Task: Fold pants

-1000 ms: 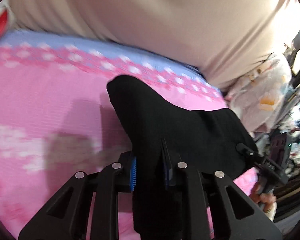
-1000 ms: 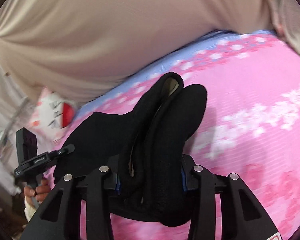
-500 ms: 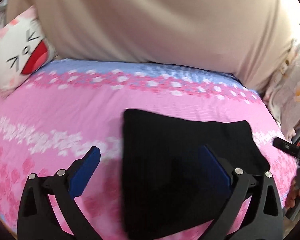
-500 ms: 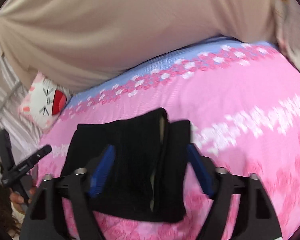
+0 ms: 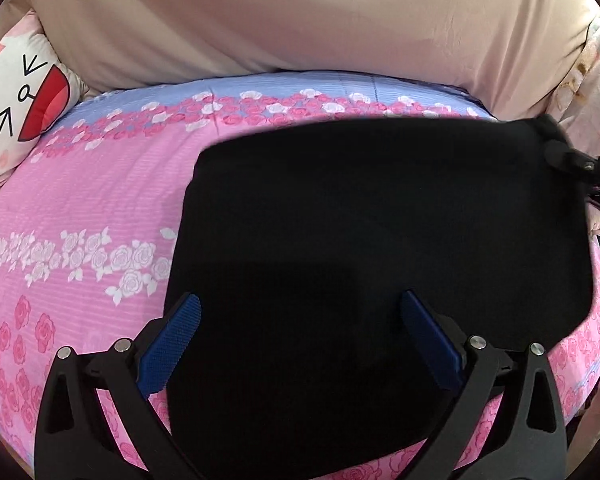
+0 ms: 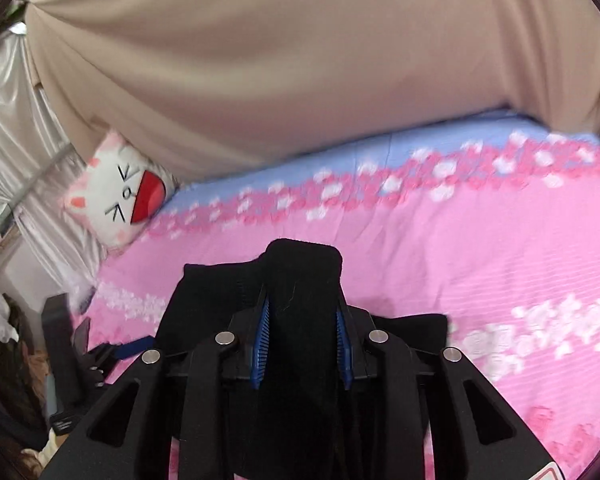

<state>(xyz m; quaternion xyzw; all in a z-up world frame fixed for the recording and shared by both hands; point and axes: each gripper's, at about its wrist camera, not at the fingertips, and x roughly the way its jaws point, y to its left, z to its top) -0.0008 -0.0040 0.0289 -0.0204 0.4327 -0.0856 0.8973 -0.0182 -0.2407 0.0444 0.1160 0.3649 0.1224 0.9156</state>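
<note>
Folded black fabric pants (image 5: 380, 248) lie on the pink rose-print bedsheet (image 5: 84, 200), right of the white cat-face cushion (image 5: 24, 100) that sits at the sheet's far left corner. Left gripper (image 5: 300, 320) hangs over the near pants edge, blue pads (image 5: 172, 344) spread wide, gripping nothing. Right gripper (image 6: 302, 320) has just been closing; its pads clamp a raised bunch of pants fabric (image 6: 300, 280). Beige drape (image 6: 300, 80) behind the sheet.

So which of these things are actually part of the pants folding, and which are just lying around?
Part of the job:
- black fabric pants
- left gripper, open above them
- right gripper, pinching a fold

Just lying about:
- white cat-face cushion
- pink floral bedsheet
- beige curtain
</note>
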